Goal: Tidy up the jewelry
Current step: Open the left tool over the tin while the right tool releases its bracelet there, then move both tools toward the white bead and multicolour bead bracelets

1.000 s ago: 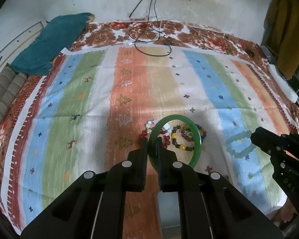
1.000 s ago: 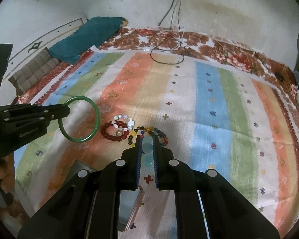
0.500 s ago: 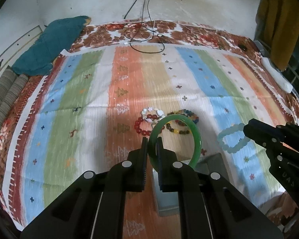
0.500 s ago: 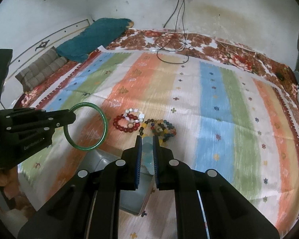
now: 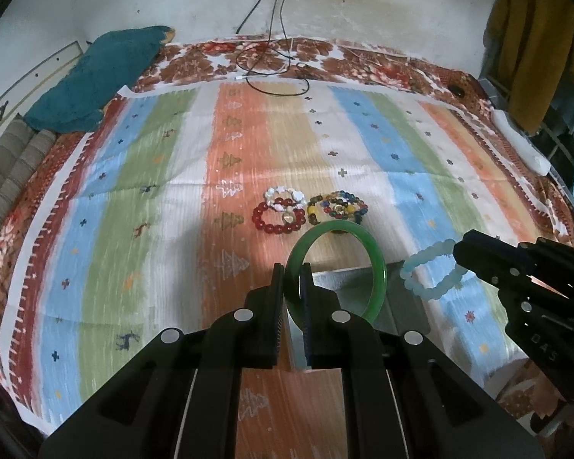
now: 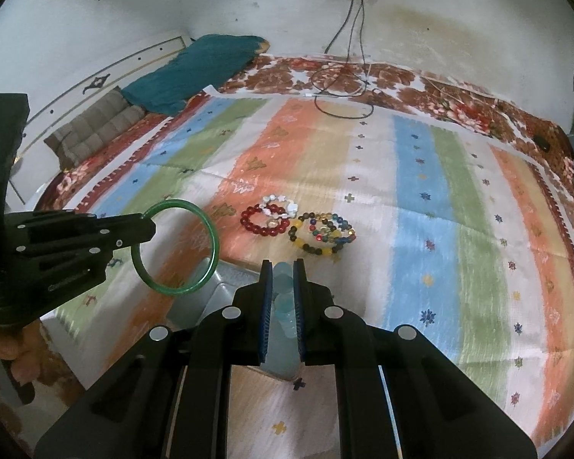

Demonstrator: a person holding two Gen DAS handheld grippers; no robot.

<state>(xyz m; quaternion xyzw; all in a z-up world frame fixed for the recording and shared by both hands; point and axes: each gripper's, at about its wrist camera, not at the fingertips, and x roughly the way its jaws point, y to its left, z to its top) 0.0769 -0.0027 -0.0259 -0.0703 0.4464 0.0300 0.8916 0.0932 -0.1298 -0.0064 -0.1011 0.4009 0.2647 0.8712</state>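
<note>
The left gripper (image 5: 291,279) is clamped on the rim of a green bangle (image 5: 379,267), which stands upright in the middle of the left wrist view, lifted off the striped cloth (image 5: 153,191). The right gripper (image 6: 283,287) is closed on a pale blue bead bracelet (image 6: 283,281); in the left wrist view the same bracelet hangs as a loop from its tips at the right side of the frame. Just below both pieces, at the lower centre of each view, a grey metal tray (image 6: 225,287) lies on the cloth, partly hidden by the grippers, and what I can see of it looks empty. I judge the task to be in an early to middle stage: two pieces are picked up and seem ready to be put down into the tray, but none is placed yet. Still left on the cloth, a little above the centre of the frame, are a red bead bracelet (image 5: 275,222), a white bead bracelet (image 5: 285,195) overlapping it, and a multicoloured bead bracelet (image 5: 336,206) just beside them.
</note>
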